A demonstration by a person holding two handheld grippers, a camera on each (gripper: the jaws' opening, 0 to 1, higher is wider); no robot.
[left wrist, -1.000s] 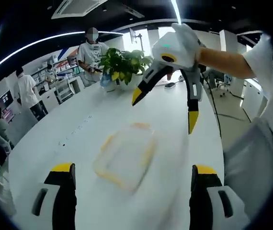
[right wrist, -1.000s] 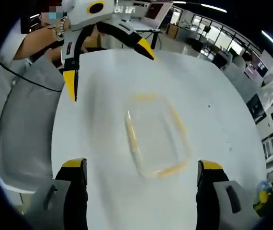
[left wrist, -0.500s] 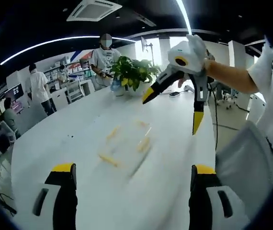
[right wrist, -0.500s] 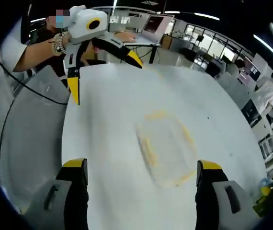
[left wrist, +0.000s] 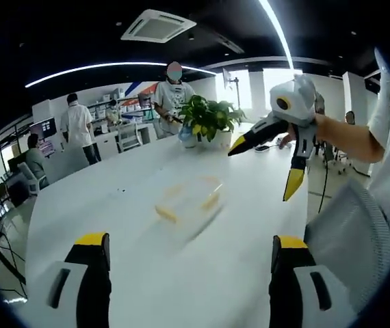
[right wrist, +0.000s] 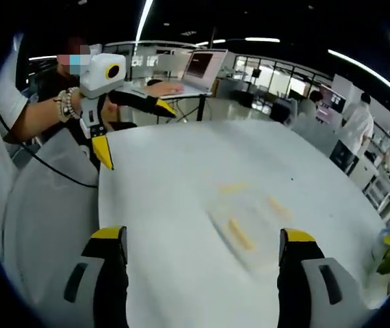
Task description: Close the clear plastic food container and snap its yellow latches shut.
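Note:
A clear plastic food container (left wrist: 188,201) with yellow latches lies flat on the white table (left wrist: 113,205), blurred by motion. In the right gripper view the container (right wrist: 246,220) sits just ahead of the jaws, and I cannot tell how its lid stands. My left gripper (left wrist: 189,240) is open and empty, held short of the container. My right gripper (right wrist: 203,235) is open too, with nothing between its jaws. Each gripper also appears in the other's view, held up in the air with jaws spread: the right gripper (left wrist: 267,164) and the left gripper (right wrist: 135,134).
A potted plant (left wrist: 209,117) stands at the table's far end, with people standing behind it. A grey chair back (left wrist: 349,232) is beside the table near the person holding the grippers. A laptop (right wrist: 205,68) sits on a desk beyond the table.
Both cameras have lifted and drawn back, so the container looks smaller and farther away and more of the room shows. Both grippers have stayed open.

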